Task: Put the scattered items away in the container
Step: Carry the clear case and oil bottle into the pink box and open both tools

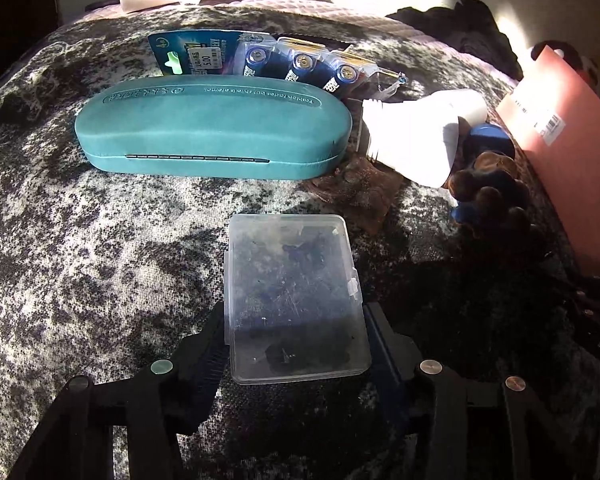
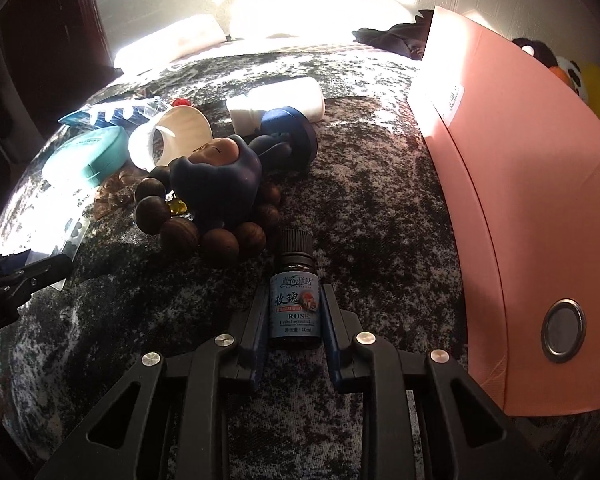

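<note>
Left wrist view: the left gripper [image 1: 296, 316] has its two fingers against the long sides of a clear plastic case [image 1: 294, 300], grasping its near half.
Case's long axis: runs away from the camera along the fingers, far end toward a teal glasses case [image 1: 214, 130]; the case lies flat over the mottled grey-and-black cloth [image 1: 100, 260], with a small latch tab on its right edge.
Case's contents: small dark bits show through the lid; what they are cannot be told.
Glasses case: lies crosswise, long axis left to right, hinge side toward the camera.
Behind it: a battery blister pack [image 1: 300, 64], the cells' ends facing the camera.
To its right: a white plastic piece [image 1: 412, 142] on its side, then a dark blue figurine [image 1: 486, 148] and a string of brown wooden beads [image 1: 484, 192].
Right wrist view: the right gripper [image 2: 296, 316] is clenched on a small dark oil bottle [image 2: 295, 308], a finger on each side of its blue label.
Bottle's long axis: runs along the fingers, black cap pointing away from the camera toward the beads, label up and readable as ROSE.
Bottle's place: low over the cloth; whether it touches cannot be told.
Pink box [image 2: 532, 216]: stands at the right edge, well apart from the bottle, with a round metal fitting on its near side.
Left edge of this view: the other gripper's finger with the clear case.
</note>
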Demonstrator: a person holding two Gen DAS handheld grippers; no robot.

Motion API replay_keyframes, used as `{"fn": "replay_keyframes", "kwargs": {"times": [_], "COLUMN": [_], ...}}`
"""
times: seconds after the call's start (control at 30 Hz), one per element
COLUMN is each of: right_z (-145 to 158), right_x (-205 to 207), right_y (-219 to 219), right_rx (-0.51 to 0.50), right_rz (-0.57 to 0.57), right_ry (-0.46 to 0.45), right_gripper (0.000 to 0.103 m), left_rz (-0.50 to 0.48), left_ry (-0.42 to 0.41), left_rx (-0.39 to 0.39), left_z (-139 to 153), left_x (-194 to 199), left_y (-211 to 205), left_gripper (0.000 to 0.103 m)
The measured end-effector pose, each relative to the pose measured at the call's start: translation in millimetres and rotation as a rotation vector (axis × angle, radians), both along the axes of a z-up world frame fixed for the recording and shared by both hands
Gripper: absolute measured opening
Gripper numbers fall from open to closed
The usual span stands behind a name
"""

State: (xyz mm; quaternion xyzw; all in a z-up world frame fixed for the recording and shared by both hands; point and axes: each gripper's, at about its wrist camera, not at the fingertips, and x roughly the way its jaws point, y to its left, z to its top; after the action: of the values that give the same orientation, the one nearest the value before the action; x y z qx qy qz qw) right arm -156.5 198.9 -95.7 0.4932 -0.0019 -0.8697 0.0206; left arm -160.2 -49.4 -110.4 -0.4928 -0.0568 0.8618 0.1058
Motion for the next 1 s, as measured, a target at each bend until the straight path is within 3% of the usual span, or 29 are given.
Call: {"fn": "replay_keyframes", "kwargs": {"times": [0.1, 0.3, 1.0], "right_z": [1, 10, 79], "right_x": [4, 17, 91], "right_y": [2, 4, -7], "right_rx": [-0.012, -0.043, -0.091], "right_rz": [0.0, 0.009, 0.121], "right_ry": [-0.003, 0.006, 0.157], "right_gripper": [0.025, 0.025, 0.025], "left_rz": [-0.014, -0.035, -0.086], "left_ry": [0.014, 0.031, 0.159], "left_rx": [-0.053, -0.083, -0.033], "left_z": [1, 9, 73], "left_x": [7, 17, 75], "left_y": [7, 17, 38], "left_gripper": [0.055, 0.054, 0.054]}}
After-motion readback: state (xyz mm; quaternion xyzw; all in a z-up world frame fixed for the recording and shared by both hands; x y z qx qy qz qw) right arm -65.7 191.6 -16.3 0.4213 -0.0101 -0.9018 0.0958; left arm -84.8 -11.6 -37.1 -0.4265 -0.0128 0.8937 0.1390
